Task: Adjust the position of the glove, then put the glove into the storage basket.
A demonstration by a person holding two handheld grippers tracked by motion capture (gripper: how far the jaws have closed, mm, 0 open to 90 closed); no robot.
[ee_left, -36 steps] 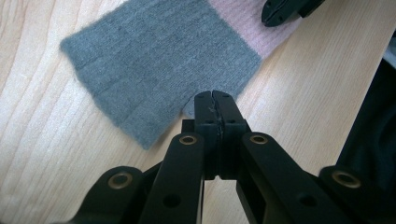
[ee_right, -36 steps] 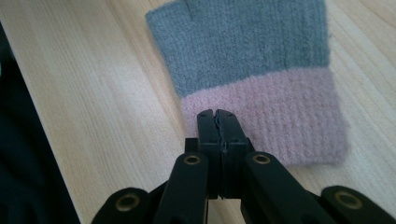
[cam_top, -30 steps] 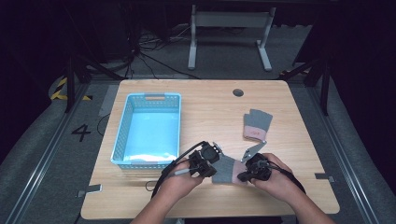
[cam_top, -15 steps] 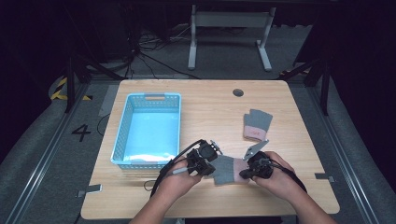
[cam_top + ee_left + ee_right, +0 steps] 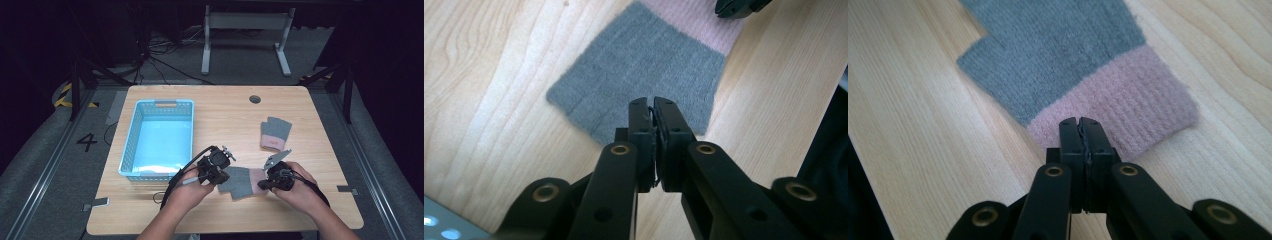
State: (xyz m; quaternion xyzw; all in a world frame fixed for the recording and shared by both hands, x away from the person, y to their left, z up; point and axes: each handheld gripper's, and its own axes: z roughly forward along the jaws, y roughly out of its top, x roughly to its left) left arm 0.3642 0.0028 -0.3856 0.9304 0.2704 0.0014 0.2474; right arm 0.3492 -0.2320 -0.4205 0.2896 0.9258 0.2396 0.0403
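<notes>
A grey knit glove (image 5: 241, 182) with a pink cuff lies flat near the table's front edge, between my two grippers. My left gripper (image 5: 223, 178) is shut, its tips over the glove's (image 5: 639, 65) grey finger end, with no fabric seen between the jaws. My right gripper (image 5: 262, 183) is also shut, its tips at the edge of the pink cuff (image 5: 1128, 110), the grey part (image 5: 1063, 45) beyond. A second, matching glove (image 5: 274, 134) lies farther back on the right, apart from both grippers.
A light blue plastic basket (image 5: 131, 145) stands on the left of the wooden table (image 5: 225, 115), close to my left hand. A round cable hole (image 5: 255, 99) sits near the back edge. Dark floor and cables surround the table.
Both hands have shifted only slightly. The near glove now lies flatter between the two grippers. The far glove and the basket have not moved.
</notes>
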